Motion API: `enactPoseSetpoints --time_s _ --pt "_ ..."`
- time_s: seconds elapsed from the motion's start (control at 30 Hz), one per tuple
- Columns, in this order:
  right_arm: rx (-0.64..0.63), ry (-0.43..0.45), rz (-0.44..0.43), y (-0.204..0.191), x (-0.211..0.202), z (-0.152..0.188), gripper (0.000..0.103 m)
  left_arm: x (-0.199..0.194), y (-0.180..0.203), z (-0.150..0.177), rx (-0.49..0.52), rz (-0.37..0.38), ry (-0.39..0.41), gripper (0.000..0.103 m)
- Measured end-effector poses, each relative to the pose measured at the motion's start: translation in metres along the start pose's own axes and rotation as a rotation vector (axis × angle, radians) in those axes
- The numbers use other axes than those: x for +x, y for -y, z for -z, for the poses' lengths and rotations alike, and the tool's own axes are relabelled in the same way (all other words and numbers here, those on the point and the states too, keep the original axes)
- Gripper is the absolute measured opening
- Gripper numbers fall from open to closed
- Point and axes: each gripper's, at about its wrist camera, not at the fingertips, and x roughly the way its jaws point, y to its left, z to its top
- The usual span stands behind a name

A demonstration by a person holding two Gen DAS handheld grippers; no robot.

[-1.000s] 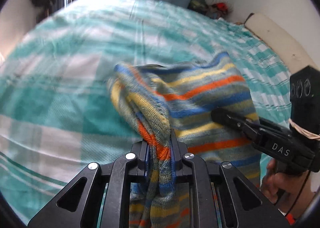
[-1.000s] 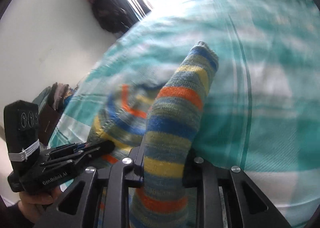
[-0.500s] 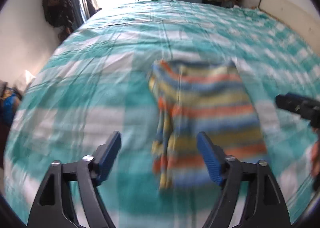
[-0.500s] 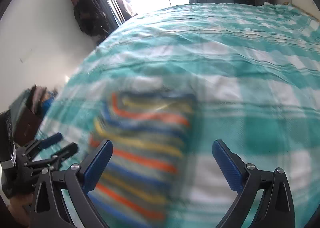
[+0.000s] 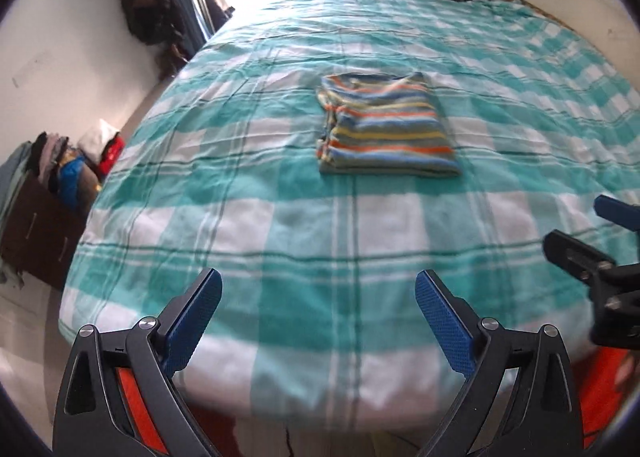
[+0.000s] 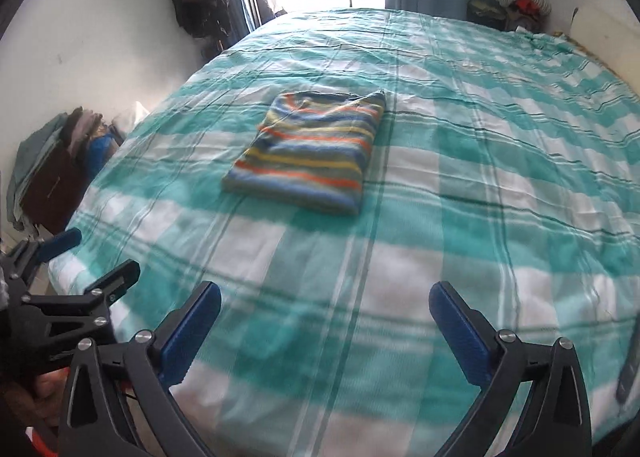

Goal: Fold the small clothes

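Striped knitwear, the folded sweater (image 5: 386, 129), is seen lying mid-bed on the checked bedspread (image 5: 280, 225), well apart from the left gripper (image 5: 316, 321) and right gripper (image 6: 324, 331), whose jaws have just been opening and are spread empty, so the loose fold could be undone if snagged

My view looks down on a bed (image 5: 248, 225) covered by a teal and white checked sheet (image 6: 500, 161), lightly creased. A folded striped sweater (image 5: 384, 133) lies flat on the sheet near the middle, its bands blue, orange, yellow and grey, edges roughly squared.
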Motion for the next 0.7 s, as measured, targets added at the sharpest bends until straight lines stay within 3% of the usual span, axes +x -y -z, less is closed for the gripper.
enactPoseSetpoints --time_s 0.23,0.4,0.7 --pt "-0.016 0.041 -0.006 -0.020 -0.052 -0.001 0.103 -0.030 -0.017 0.005 -0.093 0.025 -0.012 0.098" --pt "-0.071 0.037 0.033 -0.036 -0.068 -0.001 0.103 -0.046 -0.015 0.007 -0.058 -0.033 0.019 0.098" --pt "-0.055 0.022 0.040 -0.043 -0.082 -0.002 0.103 -0.067 -0.020 0.005 -0.078 -0.039 0.052 0.102"
